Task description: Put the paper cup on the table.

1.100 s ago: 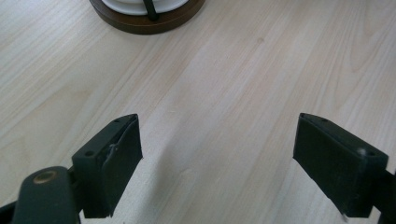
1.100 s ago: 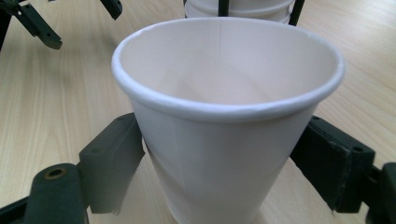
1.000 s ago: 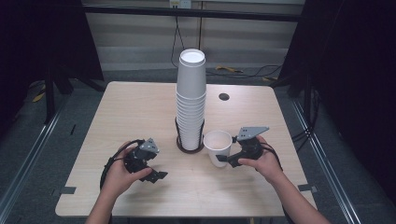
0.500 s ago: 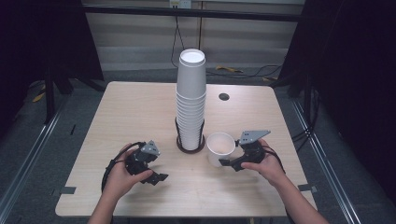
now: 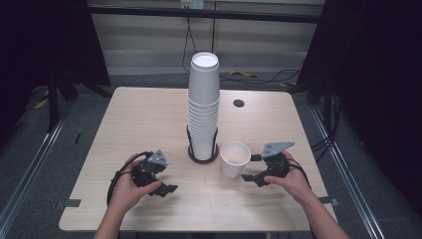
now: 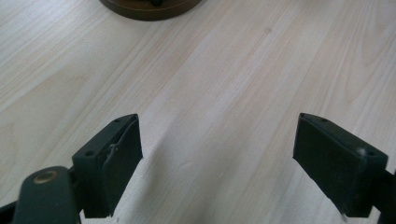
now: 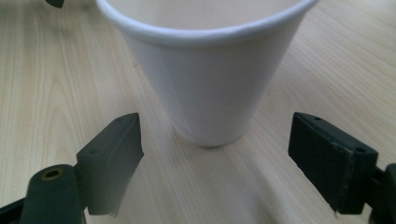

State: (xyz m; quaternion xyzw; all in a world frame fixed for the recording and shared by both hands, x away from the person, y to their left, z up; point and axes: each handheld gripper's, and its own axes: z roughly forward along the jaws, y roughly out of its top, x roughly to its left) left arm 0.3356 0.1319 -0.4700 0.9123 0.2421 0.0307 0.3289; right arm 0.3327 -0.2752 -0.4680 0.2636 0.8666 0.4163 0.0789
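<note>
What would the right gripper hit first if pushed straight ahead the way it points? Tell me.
Most likely the single white paper cup, standing upright on the table just ahead of the right gripper. Its open jaws are apart from the cup's wall.

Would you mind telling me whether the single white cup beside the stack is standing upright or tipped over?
Upright. The cup rests on its narrow base on the table, rim up, with its open mouth facing the high view.
</note>
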